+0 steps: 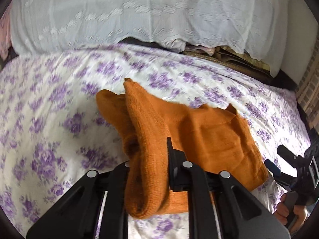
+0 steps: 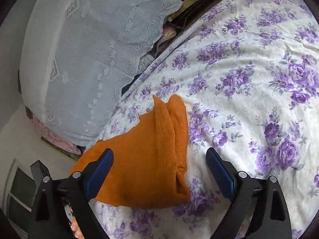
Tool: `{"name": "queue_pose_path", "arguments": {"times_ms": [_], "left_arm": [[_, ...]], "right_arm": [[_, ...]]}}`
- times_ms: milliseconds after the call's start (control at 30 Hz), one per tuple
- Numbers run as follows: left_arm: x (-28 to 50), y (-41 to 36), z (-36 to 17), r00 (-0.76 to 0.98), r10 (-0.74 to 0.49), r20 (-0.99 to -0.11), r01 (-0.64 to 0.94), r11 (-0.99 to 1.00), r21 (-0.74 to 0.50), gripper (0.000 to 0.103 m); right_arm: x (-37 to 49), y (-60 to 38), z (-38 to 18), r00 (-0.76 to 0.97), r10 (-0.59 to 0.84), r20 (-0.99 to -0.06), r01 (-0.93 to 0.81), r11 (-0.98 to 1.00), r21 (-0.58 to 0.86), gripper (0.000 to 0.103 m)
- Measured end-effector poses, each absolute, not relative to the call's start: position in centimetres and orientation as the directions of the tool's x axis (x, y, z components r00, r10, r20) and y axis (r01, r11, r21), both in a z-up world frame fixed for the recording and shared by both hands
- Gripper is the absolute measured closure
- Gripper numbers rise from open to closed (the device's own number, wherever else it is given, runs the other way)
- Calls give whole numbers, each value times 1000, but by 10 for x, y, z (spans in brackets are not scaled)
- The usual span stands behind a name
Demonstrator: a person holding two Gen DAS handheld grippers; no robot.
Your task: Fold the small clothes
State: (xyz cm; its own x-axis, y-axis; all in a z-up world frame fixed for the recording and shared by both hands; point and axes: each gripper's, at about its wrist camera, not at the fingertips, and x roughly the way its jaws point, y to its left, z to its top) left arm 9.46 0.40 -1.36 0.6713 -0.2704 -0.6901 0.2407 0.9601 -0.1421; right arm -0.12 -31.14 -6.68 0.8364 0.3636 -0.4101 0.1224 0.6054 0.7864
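Note:
An orange knitted garment (image 1: 209, 135) lies partly folded on the bed with the purple-flowered sheet (image 1: 49, 103). My left gripper (image 1: 148, 159) is shut on the garment's ribbed edge, which bunches between the fingers and hangs down over them. The right gripper (image 1: 277, 165) shows at the right edge of the left wrist view, held in a hand. In the right wrist view the garment (image 2: 143, 159) lies under my right gripper (image 2: 159, 157), which is open with its blue-padded fingers (image 2: 219, 171) spread on either side of the cloth, not holding it.
A large pillow or bolster in white lace cover (image 1: 139, 10) lies along the far side of the bed, also in the right wrist view (image 2: 79, 59). Folded items (image 1: 229, 53) sit in the gap behind. A brick-pattern wall (image 1: 311, 91) is at right.

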Motion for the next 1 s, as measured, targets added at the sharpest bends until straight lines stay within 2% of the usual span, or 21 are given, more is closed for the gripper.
{"name": "queue_pose_path", "arguments": {"times_ms": [233,500,767,1000], "left_arm": [[86,-35,0,685,-262,-679,293,953,-72,91],[79,-84,0,673,-278,-686,356,934,-30,92],[75,-127,-13,649,-296,-700,407,914,-9,92],[60,-160,-24,638,-307,-707,472,881,44,92]], "right_arm": [[-6,-321,-69,859,378,-346,111,522,846,7],[-5,-321,-70,861,369,-349,114,529,841,4],[-14,-341,-78,899,368,-239,91,378,921,4],[-12,-342,-78,897,373,-239,92,373,923,4]]}}
